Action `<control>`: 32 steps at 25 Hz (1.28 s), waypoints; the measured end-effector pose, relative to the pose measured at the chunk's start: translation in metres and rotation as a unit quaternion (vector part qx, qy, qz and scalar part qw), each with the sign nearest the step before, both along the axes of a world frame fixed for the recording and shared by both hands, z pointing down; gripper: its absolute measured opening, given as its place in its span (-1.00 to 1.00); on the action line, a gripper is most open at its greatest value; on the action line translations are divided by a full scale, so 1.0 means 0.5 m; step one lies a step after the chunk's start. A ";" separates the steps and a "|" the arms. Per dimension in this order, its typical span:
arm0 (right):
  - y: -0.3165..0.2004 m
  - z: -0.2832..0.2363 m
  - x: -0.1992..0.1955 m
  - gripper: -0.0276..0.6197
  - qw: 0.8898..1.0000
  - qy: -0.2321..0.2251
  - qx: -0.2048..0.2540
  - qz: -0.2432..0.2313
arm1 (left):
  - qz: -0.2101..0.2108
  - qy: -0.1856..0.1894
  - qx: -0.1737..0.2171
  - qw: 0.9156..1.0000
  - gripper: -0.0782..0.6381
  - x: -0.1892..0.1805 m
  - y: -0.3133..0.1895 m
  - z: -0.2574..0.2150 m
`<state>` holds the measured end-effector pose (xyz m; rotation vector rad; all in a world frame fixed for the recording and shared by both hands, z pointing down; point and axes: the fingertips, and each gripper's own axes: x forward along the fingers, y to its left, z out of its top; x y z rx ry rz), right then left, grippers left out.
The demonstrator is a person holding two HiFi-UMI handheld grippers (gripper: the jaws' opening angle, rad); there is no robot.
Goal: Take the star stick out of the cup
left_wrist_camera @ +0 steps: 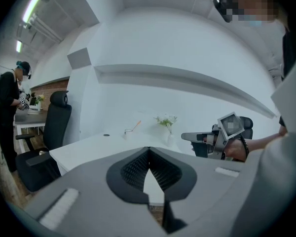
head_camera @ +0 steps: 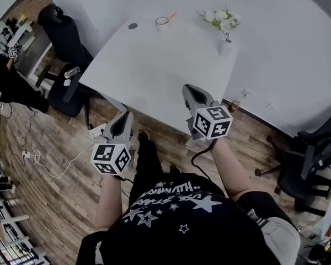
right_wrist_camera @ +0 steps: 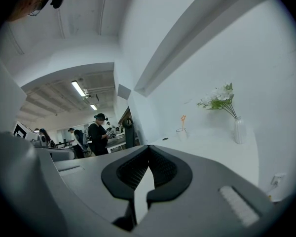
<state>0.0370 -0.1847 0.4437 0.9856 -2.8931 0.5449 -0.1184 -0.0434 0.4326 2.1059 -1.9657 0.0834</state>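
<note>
Office room: white walls, wood-plank floor (head_camera: 55, 192), white rectangular tabletop (head_camera: 154, 70) straight ahead, seen from its near corner.

Nearest, held low in front of the body: left tool (head_camera: 122, 116), grey body with a black-and-white marker cube at the rear. Seen over the floor just off the tabletop's near edge. Pressed together, tips meeting, nothing pinched; confirmed in the left gripper view (left_wrist_camera: 148, 151).

Slightly ahead: right tool (head_camera: 190, 88), same build, overlapping the tabletop's near corner in the head view. Also pressed together and empty, tips touching in the right gripper view (right_wrist_camera: 149, 148).

Across the tabletop, by the far edge: small pale round cup (head_camera: 162, 22), upright. Thin orange star-topped stick (head_camera: 171, 16) inside it, leaning right, star end up and clear of the rim. Well apart from both tools.

Just left of the cup, flat on the tabletop: small dark round disc (head_camera: 133, 26).

Right of the cup, apart from it, near the far right edge: white vase with white flowers (head_camera: 225, 43).

Beyond the tabletop: black office chair (head_camera: 63, 35) at left, second black chair (head_camera: 314, 159) at right, person in dark clothes (head_camera: 0, 76) at a desk far left.
</note>
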 end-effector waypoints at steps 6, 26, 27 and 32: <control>-0.097 -0.007 -0.009 -0.86 0.999 0.011 0.007 0.041 | 0.018 0.019 -0.004 1.000 -0.77 -0.056 -0.086 0.027; -0.433 -0.067 -0.140 -0.86 0.989 0.027 0.010 0.142 | 0.132 0.030 0.018 0.991 -0.77 -0.225 -0.521 -0.039; -0.447 -0.066 -0.147 -0.86 0.989 0.028 0.007 0.145 | 0.136 0.030 0.018 0.990 -0.77 -0.231 -0.539 -0.041; -0.509 -0.055 -0.190 -0.86 0.987 0.031 -0.004 0.155 | 0.157 0.027 0.017 0.987 -0.77 -0.256 -0.617 -0.047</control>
